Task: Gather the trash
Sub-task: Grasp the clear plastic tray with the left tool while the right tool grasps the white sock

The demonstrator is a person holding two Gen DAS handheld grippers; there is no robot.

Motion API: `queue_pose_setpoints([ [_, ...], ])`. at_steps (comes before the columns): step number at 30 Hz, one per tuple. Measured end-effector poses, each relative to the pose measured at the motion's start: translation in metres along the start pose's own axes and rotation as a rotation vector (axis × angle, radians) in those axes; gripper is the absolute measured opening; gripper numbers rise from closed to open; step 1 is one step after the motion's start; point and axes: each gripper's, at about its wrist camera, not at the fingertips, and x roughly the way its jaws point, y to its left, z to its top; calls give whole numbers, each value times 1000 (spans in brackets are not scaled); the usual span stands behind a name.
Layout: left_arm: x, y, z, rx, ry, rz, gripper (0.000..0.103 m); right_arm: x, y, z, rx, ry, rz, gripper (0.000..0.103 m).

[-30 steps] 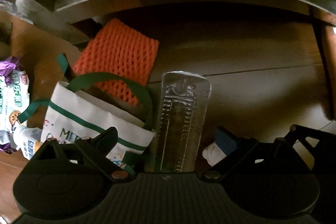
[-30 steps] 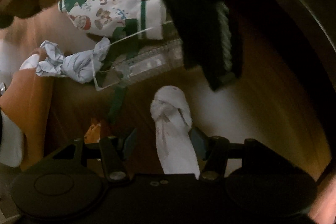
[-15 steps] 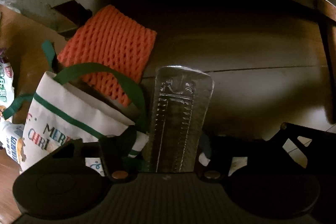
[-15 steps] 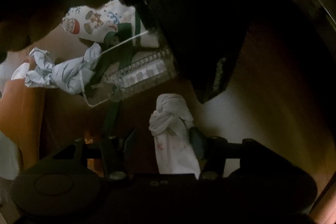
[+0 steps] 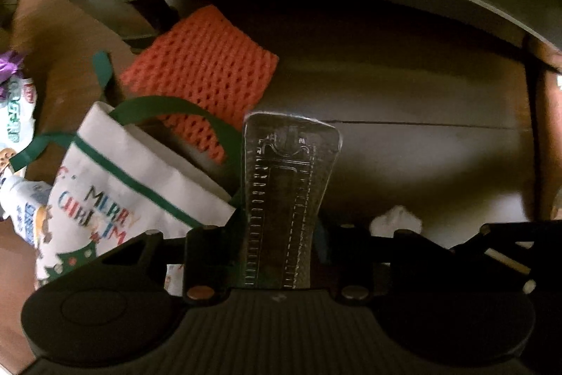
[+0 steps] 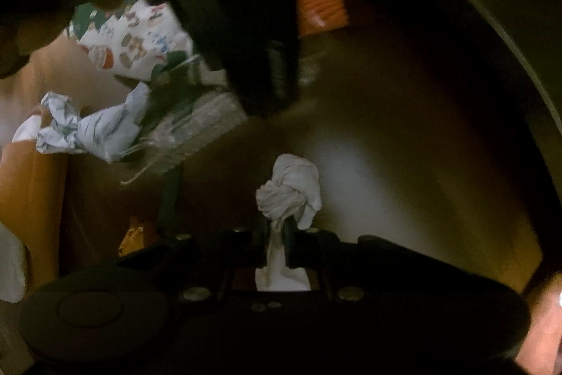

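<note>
Left wrist view: our left gripper [image 5: 279, 252], jaws closing, pinches the clear plastic tray [image 5: 284, 195] at lower centre; our right gripper [image 6: 277, 245], jaws closing, clamps the white tissue wad [image 6: 289, 190]. We should lift both straight up, gently.

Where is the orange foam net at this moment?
In the left wrist view the orange foam net lies upper left on the wooden floor, behind the Christmas bag, beside the clear plastic tray.

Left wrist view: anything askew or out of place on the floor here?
Litter lies jumbled: a Christmas gift bag tipped on its side, overlapping an orange foam net, with a clear plastic tray against it, between the closing left gripper jaws.
</note>
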Motion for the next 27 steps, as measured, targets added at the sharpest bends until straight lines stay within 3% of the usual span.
queue_pose_setpoints([
  [7,-51,-15,-3,49,-37,11,39,-63,-13,2,108,-57,-47,8],
  [15,-150,-41,-26,59,-156,13,39,-155,-17,-13,193,-171,-85,8],
  [20,-216,-52,-52,19,-264,-10,39,-220,-12,-37,245,-266,-95,8],
  [27,-314,-61,-92,-49,-457,-50,39,-308,13,-50,214,-415,-155,8],
])
